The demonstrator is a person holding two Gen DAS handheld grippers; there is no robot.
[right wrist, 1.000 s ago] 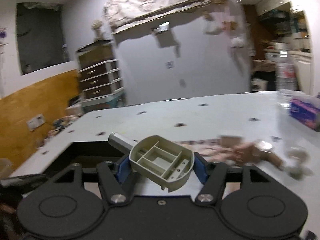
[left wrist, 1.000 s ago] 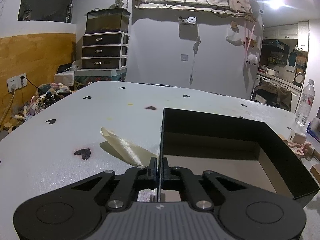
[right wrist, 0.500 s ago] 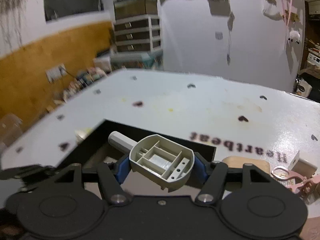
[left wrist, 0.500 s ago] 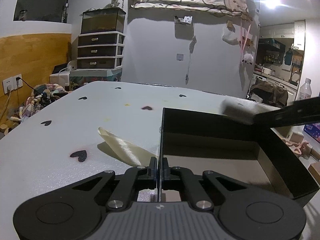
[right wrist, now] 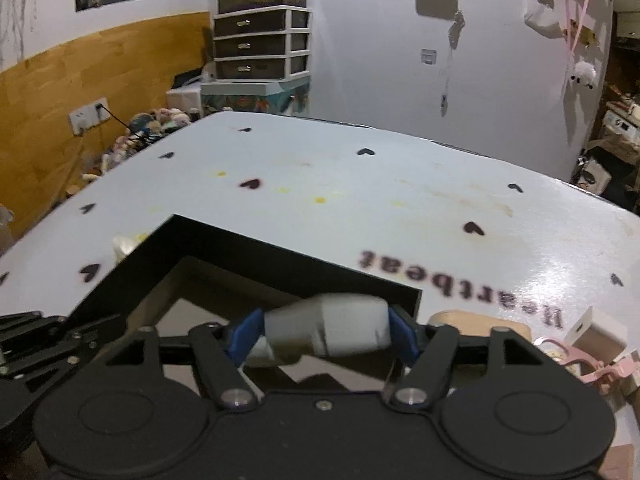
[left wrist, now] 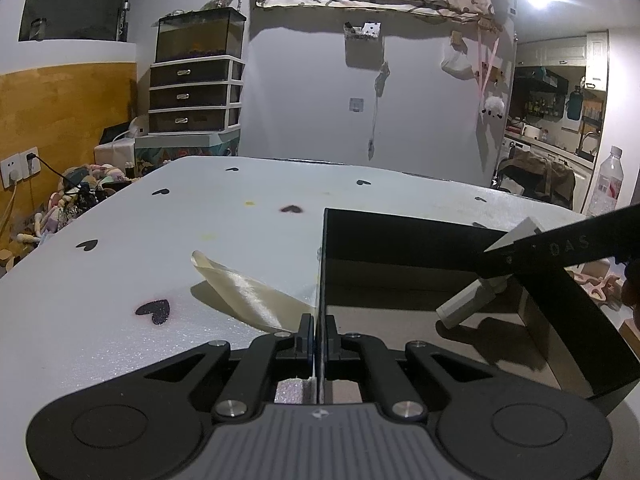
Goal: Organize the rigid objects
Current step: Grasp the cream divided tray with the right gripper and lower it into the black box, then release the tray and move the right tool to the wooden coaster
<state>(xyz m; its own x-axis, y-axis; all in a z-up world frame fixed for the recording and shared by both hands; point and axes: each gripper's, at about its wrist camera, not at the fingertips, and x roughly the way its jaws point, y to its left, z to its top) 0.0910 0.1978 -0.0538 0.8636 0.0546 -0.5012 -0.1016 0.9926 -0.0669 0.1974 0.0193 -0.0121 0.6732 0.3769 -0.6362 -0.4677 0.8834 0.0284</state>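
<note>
The right claw (right wrist: 323,340) has just been opening, and the blurry grey plastic piece (right wrist: 326,336) sits loose between its blue pads (right wrist: 401,340) over the black box (right wrist: 256,258). In the left view this claw's finger shows the letters "DAS". It points down into the box. The left claw (left wrist: 319,338) is clenched on the box's thin wall and tilts down a little. The white table (right wrist: 400,184) says "Heartbeat" near the box. A cream ribbon (left wrist: 248,294) lies beside the box.

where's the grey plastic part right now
In the right wrist view, the grey plastic part sits between the right tool's just-opening blue pads, over the black box.
</note>
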